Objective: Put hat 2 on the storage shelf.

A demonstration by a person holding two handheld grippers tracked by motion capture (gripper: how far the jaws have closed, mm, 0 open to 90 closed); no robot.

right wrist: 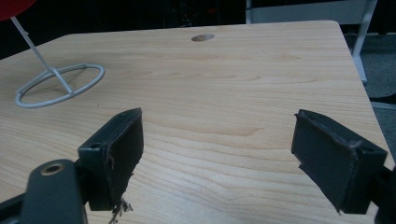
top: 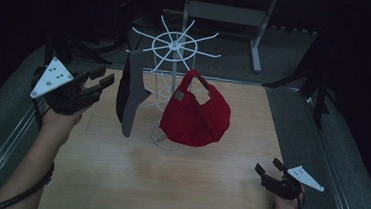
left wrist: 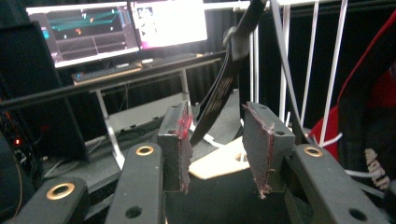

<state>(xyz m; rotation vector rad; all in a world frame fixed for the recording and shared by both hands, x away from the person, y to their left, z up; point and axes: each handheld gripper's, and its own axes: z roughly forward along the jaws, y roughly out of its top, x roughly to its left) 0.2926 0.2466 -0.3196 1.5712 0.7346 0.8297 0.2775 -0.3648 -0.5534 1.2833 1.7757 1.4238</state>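
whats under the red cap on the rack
Below the red cap sits the white wire rack's ring base on the wooden table. The cap covers the ring's far part and the lower pole.

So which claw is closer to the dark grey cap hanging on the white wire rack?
Left. The left claw is raised just beside the dark grey cap, jaws open toward it. The right claw sits low at the table's near right corner, far off.
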